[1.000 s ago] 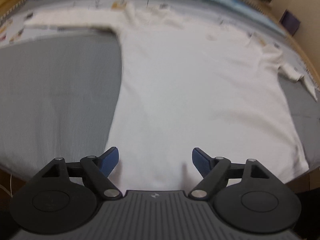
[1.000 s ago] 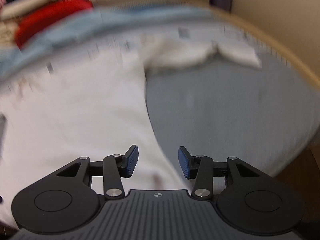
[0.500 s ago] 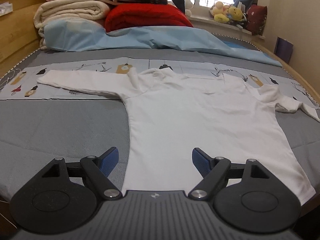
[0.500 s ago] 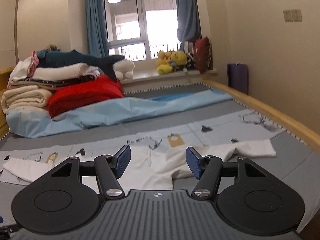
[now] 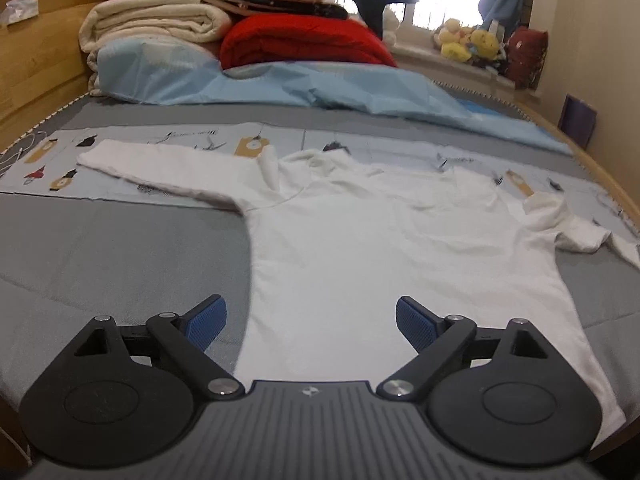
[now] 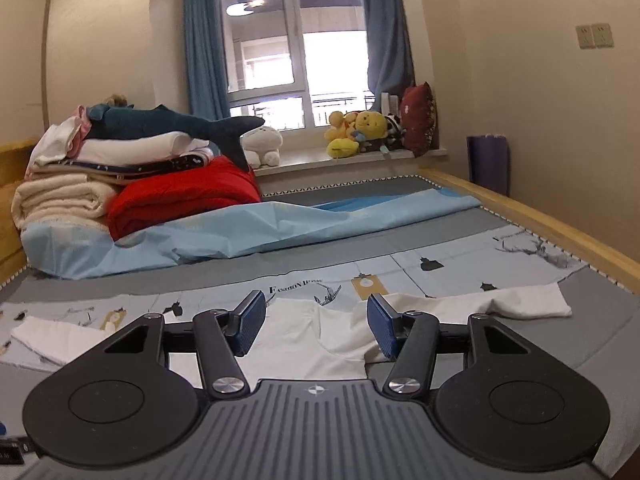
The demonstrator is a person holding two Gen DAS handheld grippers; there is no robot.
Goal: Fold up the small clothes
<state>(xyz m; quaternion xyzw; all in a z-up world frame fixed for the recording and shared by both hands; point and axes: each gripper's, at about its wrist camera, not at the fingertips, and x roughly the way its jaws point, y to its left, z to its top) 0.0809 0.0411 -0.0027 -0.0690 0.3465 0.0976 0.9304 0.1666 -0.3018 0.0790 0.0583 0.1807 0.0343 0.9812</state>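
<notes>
A small white long-sleeved shirt (image 5: 360,248) lies flat on the grey bed, hem towards me, collar at the far side. Its left sleeve (image 5: 160,172) stretches out straight; its right sleeve (image 5: 576,232) is bunched. My left gripper (image 5: 311,322) is open and empty, held just above the shirt's hem. My right gripper (image 6: 316,322) is open and empty, raised and level, looking over the shirt (image 6: 320,344) towards the window. The right sleeve (image 6: 500,304) shows to its right.
A light blue sheet (image 5: 320,88), a red quilt (image 5: 304,46) and stacked blankets (image 5: 160,24) lie at the bed's far end. A wooden bed rail (image 6: 560,228) runs along the right. Plush toys (image 6: 360,132) sit on the windowsill.
Both grippers have tilted up from looking down at the shirt to looking level across the bed. The right one rose most. Both stayed open. The shirt has not moved.
</notes>
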